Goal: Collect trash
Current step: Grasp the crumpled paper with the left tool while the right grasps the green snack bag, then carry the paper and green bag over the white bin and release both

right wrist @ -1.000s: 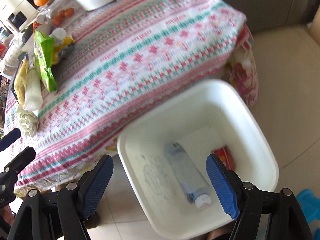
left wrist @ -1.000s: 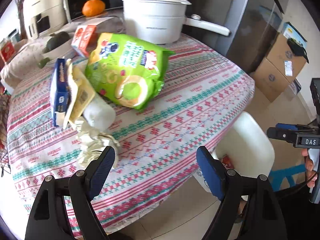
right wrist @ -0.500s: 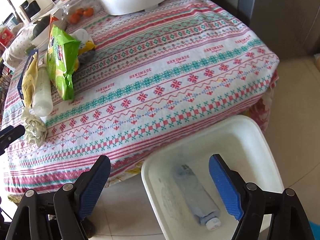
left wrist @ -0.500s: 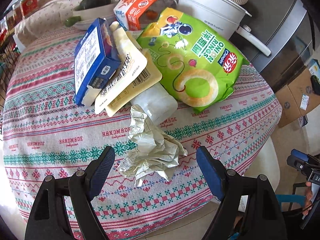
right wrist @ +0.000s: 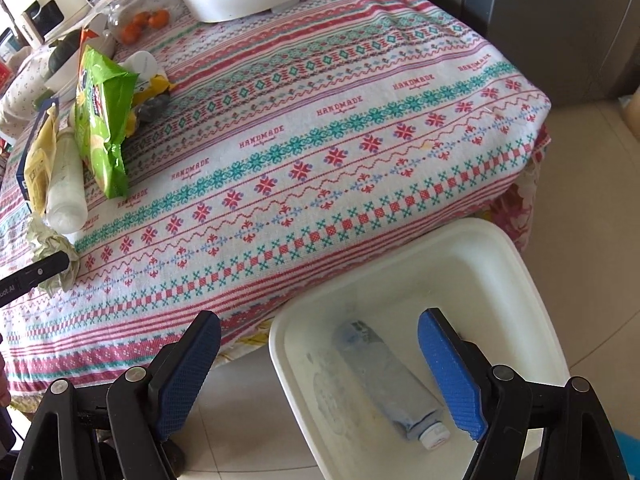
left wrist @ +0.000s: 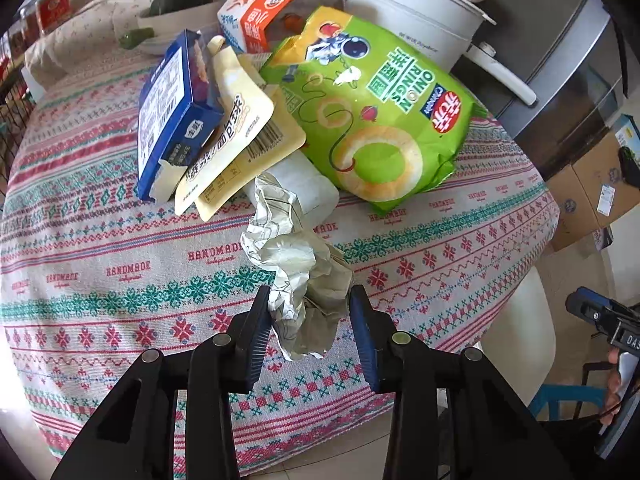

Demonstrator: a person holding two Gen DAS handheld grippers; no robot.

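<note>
The left gripper (left wrist: 310, 312) is pointed down at the worktop (left wrist: 100, 240), which is covered by a patterned cloth. Its fingers (left wrist: 256, 332) have just been closing, and the crumpled paper (left wrist: 298, 264) is clamped between the two blue pads near the worktop's front edge. The upper end of the paper is laid against a white tube (left wrist: 304, 184), which is partly covered by a yellow pouch (left wrist: 236, 136). A blue box (left wrist: 172, 108) is propped beside the pouch, and a green onion-ring bag (left wrist: 372, 116) is spread to the right of both. A white pot (left wrist: 416, 16) is seen behind the bag.

The right gripper (right wrist: 320, 372) is held over the floor beside the worktop, its fingers (right wrist: 188, 368) spread wide with nothing between them. Below it a white bin (right wrist: 532, 312) is set against the hanging cloth, and a plastic bottle (right wrist: 388, 376) is lying inside on the bottom.
</note>
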